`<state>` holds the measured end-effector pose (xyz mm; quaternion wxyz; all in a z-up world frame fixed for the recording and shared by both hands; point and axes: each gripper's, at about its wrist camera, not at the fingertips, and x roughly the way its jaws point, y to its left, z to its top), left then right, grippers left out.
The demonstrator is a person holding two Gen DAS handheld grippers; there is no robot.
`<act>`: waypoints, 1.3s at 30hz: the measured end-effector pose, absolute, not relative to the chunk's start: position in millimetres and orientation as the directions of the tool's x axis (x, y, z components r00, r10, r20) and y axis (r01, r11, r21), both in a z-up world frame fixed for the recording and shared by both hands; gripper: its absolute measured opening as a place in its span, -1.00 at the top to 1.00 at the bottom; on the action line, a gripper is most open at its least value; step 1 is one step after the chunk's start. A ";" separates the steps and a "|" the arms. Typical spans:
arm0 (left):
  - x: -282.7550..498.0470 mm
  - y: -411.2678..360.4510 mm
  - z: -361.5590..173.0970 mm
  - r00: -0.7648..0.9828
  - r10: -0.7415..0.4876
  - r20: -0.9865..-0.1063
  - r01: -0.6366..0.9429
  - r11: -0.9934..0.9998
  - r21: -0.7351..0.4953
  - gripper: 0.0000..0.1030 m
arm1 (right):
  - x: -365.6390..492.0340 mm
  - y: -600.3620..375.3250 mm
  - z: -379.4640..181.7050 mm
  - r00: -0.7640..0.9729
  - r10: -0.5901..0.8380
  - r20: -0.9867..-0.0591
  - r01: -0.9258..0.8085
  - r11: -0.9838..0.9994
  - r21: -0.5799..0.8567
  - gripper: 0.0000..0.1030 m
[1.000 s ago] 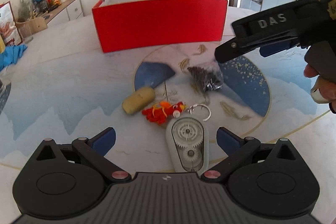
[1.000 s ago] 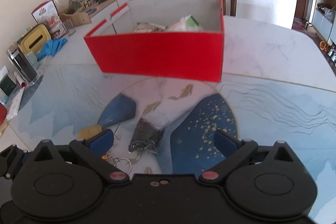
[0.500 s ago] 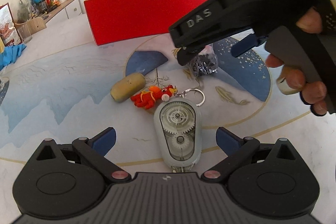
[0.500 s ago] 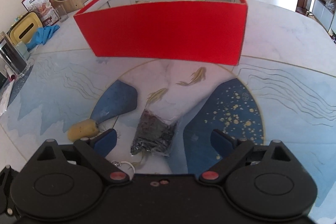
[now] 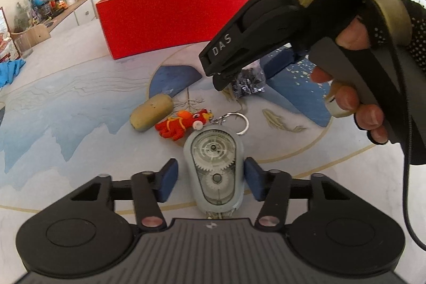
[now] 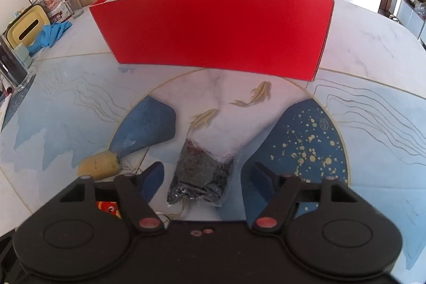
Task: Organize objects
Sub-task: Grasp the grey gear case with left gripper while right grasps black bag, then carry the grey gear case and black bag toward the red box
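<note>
Nearest, the left gripper (image 5: pixel 207 181) is straddling the clear gear case (image 5: pixel 214 172) lying flat on the tabletop (image 5: pixel 66 103); its fingers (image 5: pixel 166 184) have just been narrowing, the right pad touching the shell, the left one a sliver off, so no grip yet. Beyond, the right gripper (image 6: pixel 203 175) is bracketing the bag of dark bits (image 6: pixel 202 180), fingers (image 6: pixel 151 178) closing but standing clear of both sides. Each tool is probably lining up a pick. The red plush keyring (image 5: pixel 183 123) and tan cylinder (image 5: pixel 150 113) are lying just past the case. Farthest, the red box (image 6: pixel 213 33) is waiting open-topped, presumably the destination.
</note>
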<state>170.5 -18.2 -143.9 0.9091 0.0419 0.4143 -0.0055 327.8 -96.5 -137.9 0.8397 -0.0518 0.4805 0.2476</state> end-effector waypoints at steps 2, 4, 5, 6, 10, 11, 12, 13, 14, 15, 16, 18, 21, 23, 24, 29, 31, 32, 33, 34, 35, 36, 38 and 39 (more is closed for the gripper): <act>170.3 -21.0 -143.5 0.655 0.028 -0.755 0.051 0.995 0.081 0.08 | 328.1 -96.2 -137.6 0.418 0.364 -0.833 -0.468 0.871 0.146 -0.17; 170.3 -22.0 -143.1 0.656 0.031 -0.754 0.052 0.995 0.086 0.09 | 327.2 -96.1 -136.8 0.419 0.364 -0.832 -0.472 0.870 0.142 -0.02; 170.6 -21.8 -143.0 0.654 0.031 -0.756 0.051 0.995 0.084 0.09 | 326.5 -96.4 -136.0 0.421 0.364 -0.831 -0.475 0.869 0.140 0.03; 170.8 -21.6 -142.7 0.652 0.030 -0.758 0.051 0.995 0.082 0.09 | 326.1 -96.7 -135.7 0.422 0.364 -0.830 -0.478 0.868 0.137 0.15; 170.8 -21.4 -141.5 0.649 0.031 -0.760 0.055 0.995 0.088 0.10 | 322.4 -100.3 -132.5 0.435 0.354 -0.828 -0.487 0.866 0.114 0.30; 169.9 -21.4 -140.8 0.650 0.029 -0.759 0.055 0.995 0.085 0.10 | 321.6 -102.2 -131.2 0.435 0.354 -0.828 -0.489 0.865 0.112 0.34; 169.3 -21.5 -139.8 0.652 0.029 -0.758 0.056 0.995 0.086 0.10 | 320.8 -103.8 -129.9 0.437 0.353 -0.827 -0.490 0.865 0.110 0.35; 169.4 -20.9 -139.0 0.653 0.027 -0.757 0.058 0.995 0.086 0.10 | 319.8 -106.6 -128.0 0.439 0.354 -0.826 -0.489 0.865 0.111 0.35; 168.6 -20.8 -137.7 0.654 0.024 -0.756 0.059 0.995 0.083 0.10 | 318.3 -109.5 -126.1 0.442 0.358 -0.822 -0.489 0.865 0.113 0.35; 168.4 -20.2 -136.6 0.653 0.022 -0.757 0.057 0.995 0.078 0.10 | 316.9 -112.4 -124.1 0.446 0.361 -0.819 -0.490 0.864 0.114 0.36; 167.7 -19.7 -134.8 0.653 0.017 -0.757 0.056 0.996 0.071 0.10 | 315.2 -115.4 -122.0 0.449 0.363 -0.817 -0.490 0.864 0.115 0.36; 166.4 -19.1 -131.6 0.658 0.013 -0.752 0.055 0.996 0.065 0.10 | 311.1 -120.7 -117.9 0.450 0.371 -0.812 -0.493 0.862 0.120 0.36; 163.7 -17.4 -126.3 0.671 0.010 -0.741 0.050 0.997 0.059 0.10 | 303.7 -128.2 -110.5 0.451 0.380 -0.808 -0.503 0.856 0.122 0.36; 160.9 -16.2 -122.2 0.685 0.014 -0.729 0.044 0.997 0.061 0.10 | 297.4 -134.0 -104.6 0.454 0.376 -0.808 -0.508 0.854 0.112 0.36; 160.8 -15.8 -121.0 0.683 0.013 -0.730 0.043 0.997 0.058 0.10 | 293.9 -136.5 -101.9 0.454 0.378 -0.807 -0.513 0.851 0.110 0.36; 159.6 -12.5 -102.3 0.704 0.008 -0.710 0.041 0.998 0.052 0.10 | 279.3 -152.2 -83.4 0.455 0.399 -0.796 -0.524 0.843 0.123 0.36; 159.8 -10.7 -92.4 0.715 0.003 -0.699 0.044 0.998 0.050 0.10 | 274.8 -156.6 -74.5 0.464 0.411 -0.785 -0.524 0.841 0.131 0.36; 161.5 -9.0 -86.1 0.721 -0.002 -0.693 0.046 0.998 0.044 0.10 | 273.2 -158.3 -70.2 0.470 0.415 -0.779 -0.523 0.842 0.132 0.36; 163.3 -7.1 -80.7 0.726 -0.008 -0.687 0.048 0.998 0.039 0.10 | 271.0 -160.0 -64.2 0.479 0.421 -0.770 -0.526 0.840 0.132 0.36; 166.2 -5.1 -75.0 0.733 -0.010 -0.680 0.049 0.998 0.037 0.10 | 269.4 -161.4 -59.1 0.490 0.425 -0.761 -0.526 0.840 0.131 0.36; 169.9 -3.0 -68.3 0.740 -0.010 -0.673 0.050 0.998 0.040 0.10 | 268.3 -162.7 -54.0 0.501 0.429 -0.752 -0.526 0.841 0.129 0.36; 174.2 -0.4 -61.3 0.748 -0.008 -0.663 0.050 0.998 0.045 0.10 | 268.1 -163.9 -48.5 0.509 0.434 -0.743 -0.527 0.840 0.129 0.36; 183.2 5.1 -48.8 0.764 -0.001 -0.646 0.046 0.997 0.054 0.10 | 270.0 -165.8 -37.5 0.522 0.443 -0.729 -0.530 0.838 0.130 0.36; 187.9 7.8 -42.6 0.771 0.001 -0.637 0.047 0.997 0.059 0.10 | 271.9 -166.5 -32.3 0.526 0.447 -0.723 -0.531 0.837 0.131 0.36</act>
